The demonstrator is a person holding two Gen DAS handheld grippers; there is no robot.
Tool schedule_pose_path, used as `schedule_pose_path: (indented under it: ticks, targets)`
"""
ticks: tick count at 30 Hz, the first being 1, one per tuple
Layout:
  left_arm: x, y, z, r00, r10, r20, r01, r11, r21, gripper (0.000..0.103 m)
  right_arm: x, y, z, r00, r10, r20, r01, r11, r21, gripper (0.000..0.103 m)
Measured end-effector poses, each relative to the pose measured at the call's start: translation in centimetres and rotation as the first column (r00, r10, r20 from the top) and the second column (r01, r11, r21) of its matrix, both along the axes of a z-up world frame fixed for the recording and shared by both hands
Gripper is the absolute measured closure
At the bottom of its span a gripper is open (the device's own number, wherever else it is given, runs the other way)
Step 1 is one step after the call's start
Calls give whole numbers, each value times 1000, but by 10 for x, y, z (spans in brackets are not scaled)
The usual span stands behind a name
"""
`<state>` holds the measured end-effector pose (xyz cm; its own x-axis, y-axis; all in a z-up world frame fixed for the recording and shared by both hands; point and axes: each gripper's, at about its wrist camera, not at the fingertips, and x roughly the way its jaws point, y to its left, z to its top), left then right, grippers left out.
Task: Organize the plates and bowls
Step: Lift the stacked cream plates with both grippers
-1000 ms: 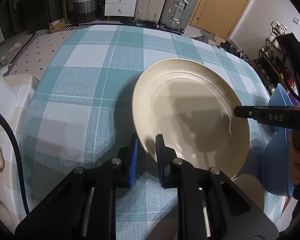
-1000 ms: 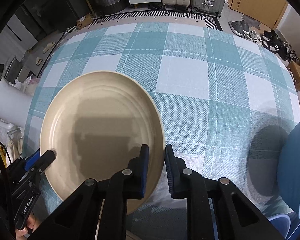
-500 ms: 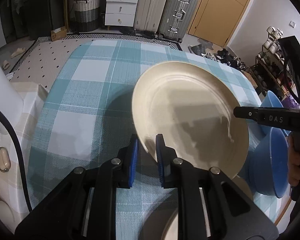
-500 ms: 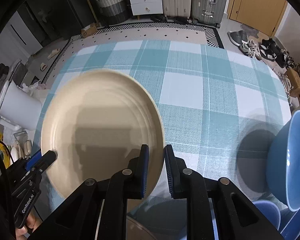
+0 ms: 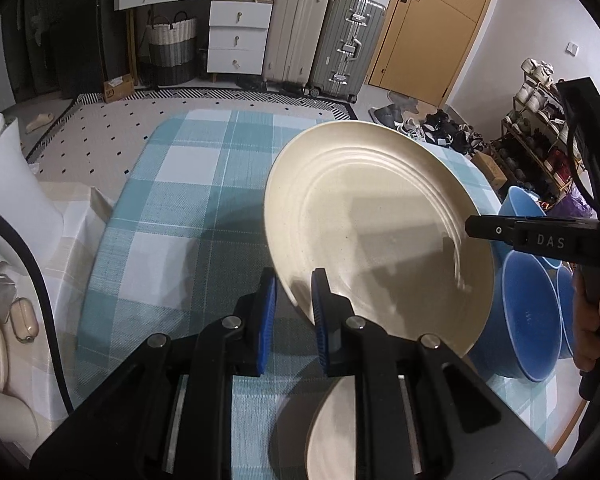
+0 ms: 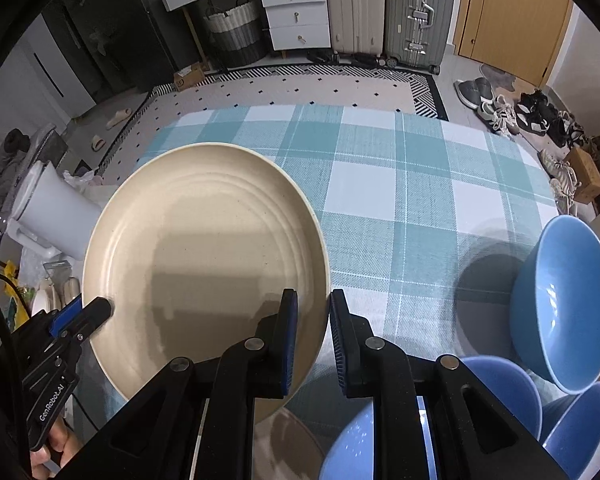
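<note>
Each camera is riding just behind its own tongs, looking steeply down along them, close over the checked surface (image 5: 172, 208). The left view is facing toward the right-hand side, the right view toward the left. Both are sharing the cream plate (image 5: 380, 232) (image 6: 204, 256), the far suitcases (image 5: 348, 40) and the blue bowls (image 6: 564, 304).

1. The left tool (image 5: 293, 312) has black angular arms, silver round screws at the pivots and ribbed blue pads (image 5: 269, 316).
2. The right tool (image 6: 313, 336) is built alike; in the left view its side bears white letters "DAS".
3. In the right view the left tool's side reads "GenRobot.AI".
</note>
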<state>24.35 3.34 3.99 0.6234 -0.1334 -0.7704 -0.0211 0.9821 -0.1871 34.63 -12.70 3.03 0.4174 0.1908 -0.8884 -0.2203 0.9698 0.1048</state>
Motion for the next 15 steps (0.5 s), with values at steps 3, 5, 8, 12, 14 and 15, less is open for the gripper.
schedule_pose_path:
  ticks: [3, 5, 8, 12, 14, 15]
  targets:
    - [-11, -1, 10, 1000, 3, 11, -3, 1000, 7, 88, -8, -1, 7, 1000, 0, 2, -1, 1000, 13, 86]
    - [-19, -2, 16, 1000, -1, 21, 1, 1000, 9, 88, -16, -2, 13, 1000, 2, 14, -2, 1000, 17, 86]
    - [-32, -5, 24, 1000, -5, 29, 5, 1000, 14, 88, -28, -3, 19, 1000, 4, 27, -4, 1000, 27, 86]
    - [-49, -8, 32, 999, -8, 40, 7, 1000, 24, 88, -44, -5, 27, 999, 8, 46, -10, 999, 40, 86]
    - [-57, -9, 36, 999, -8, 44, 7, 1000, 28, 88, -52, -5, 30, 998, 11, 55, -13, 999, 44, 86]
    - [-61, -10, 38, 999, -9, 48, 7, 1000, 30, 88, -55, -5, 32, 998, 12, 59, -15, 999, 46, 86]
